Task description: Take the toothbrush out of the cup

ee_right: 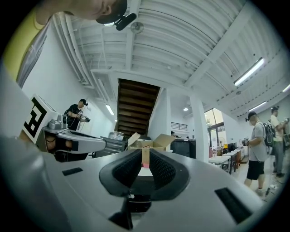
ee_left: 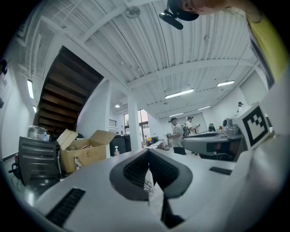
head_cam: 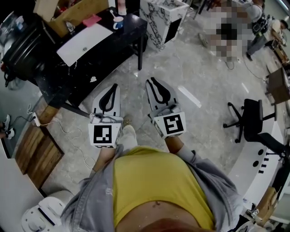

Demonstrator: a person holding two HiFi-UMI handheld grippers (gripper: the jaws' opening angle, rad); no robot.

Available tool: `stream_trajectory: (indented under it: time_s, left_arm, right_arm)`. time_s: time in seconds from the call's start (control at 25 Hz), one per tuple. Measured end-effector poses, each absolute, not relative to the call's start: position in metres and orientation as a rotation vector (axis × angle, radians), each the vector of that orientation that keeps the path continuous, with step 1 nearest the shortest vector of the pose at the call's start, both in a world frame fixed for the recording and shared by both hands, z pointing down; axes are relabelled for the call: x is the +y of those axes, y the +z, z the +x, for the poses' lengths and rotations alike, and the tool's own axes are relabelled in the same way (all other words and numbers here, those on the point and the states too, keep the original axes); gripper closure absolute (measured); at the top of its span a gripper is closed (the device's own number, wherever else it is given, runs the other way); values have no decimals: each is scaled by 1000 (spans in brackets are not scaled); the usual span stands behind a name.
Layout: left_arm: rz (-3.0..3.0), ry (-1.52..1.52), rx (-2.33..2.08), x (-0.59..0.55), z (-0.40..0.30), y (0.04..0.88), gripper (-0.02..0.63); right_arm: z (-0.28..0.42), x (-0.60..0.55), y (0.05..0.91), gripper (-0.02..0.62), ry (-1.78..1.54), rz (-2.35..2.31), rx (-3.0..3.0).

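Observation:
A small cup [head_cam: 117,23] stands near the far end of the black table [head_cam: 122,43] at the upper left; it is too small to make out a toothbrush in it. I hold both grippers close to my body, above the floor and well short of the table. The left gripper [head_cam: 113,87] and the right gripper [head_cam: 152,81] point forward side by side. In the left gripper view the left gripper [ee_left: 147,155] has its jaws closed, with nothing between them. The right gripper [ee_right: 145,157] looks the same, with only a thin slit at its tips.
On the table lie a white sheet [head_cam: 84,43], a pink item [head_cam: 92,20] and an open cardboard box [head_cam: 68,11]. A marbled cabinet [head_cam: 163,16] stands behind it. A black office chair [head_cam: 251,120] is to the right. Cables [head_cam: 68,131] trail over the floor. People stand far off.

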State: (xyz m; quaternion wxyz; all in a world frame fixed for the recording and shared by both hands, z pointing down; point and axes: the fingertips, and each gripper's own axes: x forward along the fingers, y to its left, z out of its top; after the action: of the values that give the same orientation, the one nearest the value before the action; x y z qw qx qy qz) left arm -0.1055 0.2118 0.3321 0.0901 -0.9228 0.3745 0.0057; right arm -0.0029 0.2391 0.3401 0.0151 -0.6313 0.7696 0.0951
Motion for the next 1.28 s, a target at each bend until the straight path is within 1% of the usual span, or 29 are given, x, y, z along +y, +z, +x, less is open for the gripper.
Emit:
stream_trajectory:
  time_s: [0.16,0.56,1.28]
  left_arm:
    - [-2757,17,1089,151,-100,335,604]
    - [-2797,14,982,10,-74,338,604]
    - [-2843,1,981,-138,-25,355,604]
  right_arm:
    - [-1,173,344,515,284,-1948,2407]
    - [16,20,345,509,269,-1989,2393]
    - [52,-142,360,505,244,-1935,2460]
